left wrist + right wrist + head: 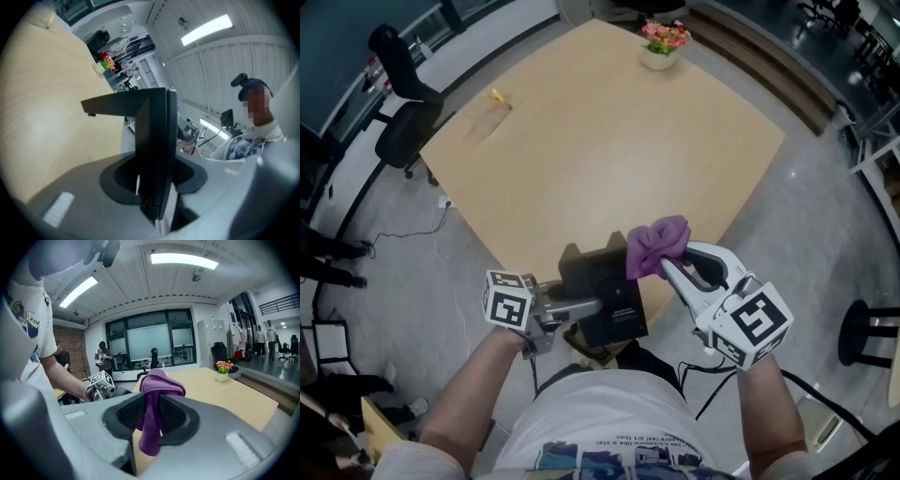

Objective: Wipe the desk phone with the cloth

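Observation:
The black desk phone [605,298] is at the near corner of the wooden table [600,150]. My left gripper [584,307] is shut on the phone's left side. In the left gripper view the phone's dark body [154,140] stands edge-on between the jaws. The purple cloth [657,246] is bunched against the phone's upper right corner, and my right gripper [671,269] is shut on it. In the right gripper view the cloth [157,399] hangs down between the pads, and the left gripper [101,386] shows beyond it.
A pot of flowers [664,45] stands at the table's far edge and a small yellow item [499,97] lies near its left edge. A black office chair [403,112] is on the left of the table and a dark stool [872,333] on the right.

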Available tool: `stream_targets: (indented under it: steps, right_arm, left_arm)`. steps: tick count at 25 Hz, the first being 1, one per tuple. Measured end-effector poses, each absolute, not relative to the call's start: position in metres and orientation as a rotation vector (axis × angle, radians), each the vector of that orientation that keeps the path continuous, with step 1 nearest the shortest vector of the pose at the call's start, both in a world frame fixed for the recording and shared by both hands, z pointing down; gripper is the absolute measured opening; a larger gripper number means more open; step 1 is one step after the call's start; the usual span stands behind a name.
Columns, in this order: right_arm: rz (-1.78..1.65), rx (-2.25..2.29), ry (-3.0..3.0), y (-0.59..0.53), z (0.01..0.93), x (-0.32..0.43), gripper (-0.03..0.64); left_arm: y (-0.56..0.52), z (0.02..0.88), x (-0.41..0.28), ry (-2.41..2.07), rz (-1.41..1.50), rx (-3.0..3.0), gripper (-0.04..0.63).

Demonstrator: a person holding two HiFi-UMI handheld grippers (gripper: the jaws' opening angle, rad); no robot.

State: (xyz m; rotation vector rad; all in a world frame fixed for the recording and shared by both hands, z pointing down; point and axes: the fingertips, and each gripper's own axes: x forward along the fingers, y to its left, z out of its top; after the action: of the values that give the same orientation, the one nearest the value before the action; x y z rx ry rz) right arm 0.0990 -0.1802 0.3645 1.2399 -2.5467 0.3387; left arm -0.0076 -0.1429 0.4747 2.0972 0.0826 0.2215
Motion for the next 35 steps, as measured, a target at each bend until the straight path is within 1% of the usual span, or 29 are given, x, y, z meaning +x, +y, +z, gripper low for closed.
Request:
stream_targets:
  steps: [5, 14, 20, 23, 28, 32, 35]
  right_arm:
    - [0.444, 1.163, -2.536, -0.161, 0.393, 0.089, 0.087]
    - [0.659, 1.071, -2.438, -0.098, 0.450, 0.096, 0.087]
    - [0.702, 0.970, -2.386, -0.074, 0.469, 0.103, 0.087]
    - [0.659, 0.954, -2.394, -0.078, 0.456, 0.111, 0.087]
    - [0.513, 1.048, -2.495, -0.116, 0.395, 0.125, 0.087]
    - [0.391, 1.059, -2.605, -0.144, 0.344, 0.121, 0.087]
    - [0.351, 1.032, -2.677, -0.159, 0.322, 0.113, 0.087]
  left_arm:
    - [-0.145, 0.466, -0.003, 0.083, 0.190, 2.091, 0.180]
    - [-0.161, 0.461, -0.004, 0.048, 0.159, 2.095, 0.180]
    - [-0.163, 0.461, -0.001, 0.045, 0.151, 2.094, 0.179]
    - [-0.160, 0.463, 0.003, 0.050, 0.180, 2.110, 0.179]
    - [-0.149, 0.467, 0.007, 0.110, 0.214, 2.141, 0.179]
    - [-0.136, 0.467, 0.011, 0.126, 0.232, 2.120, 0.179]
    - [-0.126, 0.469, 0.015, 0.151, 0.252, 2.124, 0.180]
